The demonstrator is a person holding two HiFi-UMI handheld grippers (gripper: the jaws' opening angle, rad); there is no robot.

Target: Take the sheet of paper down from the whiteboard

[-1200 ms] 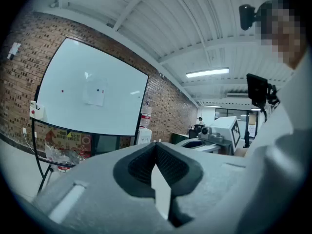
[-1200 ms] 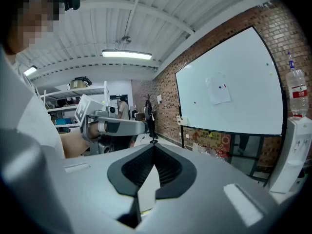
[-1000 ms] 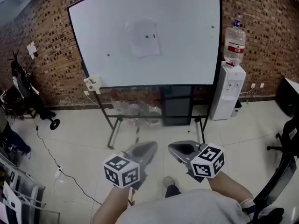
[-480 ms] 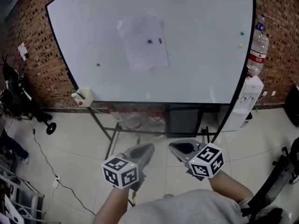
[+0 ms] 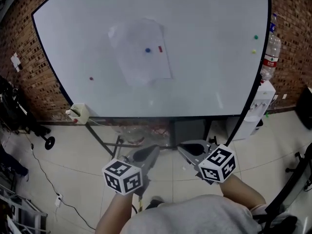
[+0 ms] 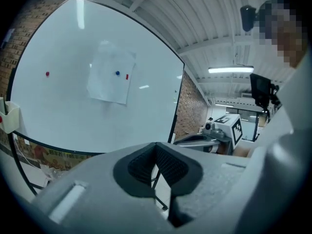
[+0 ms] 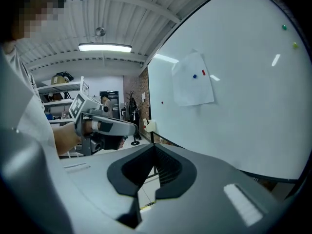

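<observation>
A white sheet of paper (image 5: 141, 51) hangs on the whiteboard (image 5: 204, 72), pinned by a blue magnet (image 5: 148, 50) and a red magnet (image 5: 161, 48). The left gripper view shows the sheet of paper (image 6: 110, 78) up and left of the jaws; in the right gripper view the sheet of paper (image 7: 194, 86) lies ahead to the right. My left gripper (image 5: 147, 154) and right gripper (image 5: 189, 149) are held low, well short of the board, side by side. Both are shut with nothing between their jaws.
The board stands on a black wheeled frame (image 5: 105, 143) with a small tray box (image 5: 78, 113) at its lower left. A water dispenser (image 5: 268, 89) with a bottle stands to the right against the brick wall (image 5: 24, 57). Loose magnets (image 5: 254, 37) dot the board. A cable (image 5: 39, 169) lies on the tiled floor.
I have walked toward the whiteboard: it now fills much more of the head view and the paper looks larger. Both grippers stay shut and held low in front of me.
</observation>
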